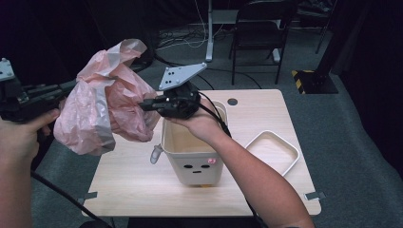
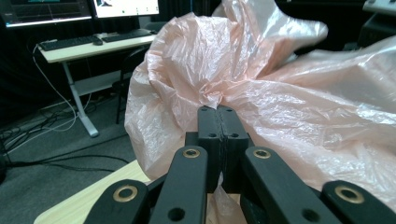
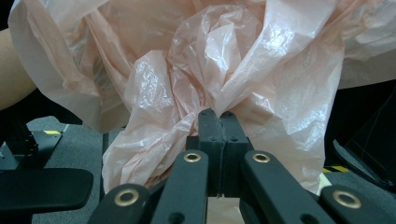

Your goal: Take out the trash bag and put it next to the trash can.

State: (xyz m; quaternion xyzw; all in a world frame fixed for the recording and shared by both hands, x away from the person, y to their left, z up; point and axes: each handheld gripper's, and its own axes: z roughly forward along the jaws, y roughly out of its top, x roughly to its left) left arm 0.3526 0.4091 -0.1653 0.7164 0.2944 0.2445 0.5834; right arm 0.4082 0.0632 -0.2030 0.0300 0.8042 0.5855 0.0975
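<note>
High view: pink plastic bag (image 1: 107, 102) hung in air above left edge of wooden table (image 1: 142, 185), stretched between both grippers. Left gripper (image 1: 71, 86) pinched bag's left side; right gripper (image 1: 145, 105) pinched its right side, just above cream bin (image 1: 192, 164) with face on front. White lid (image 1: 272, 151) lay on table right of bin.

Left gripper view: jaws pressed together on bag film (image 2: 261, 93).

Right gripper view: jaws clamped tight on crumpled bag fold (image 3: 210, 70).
</note>
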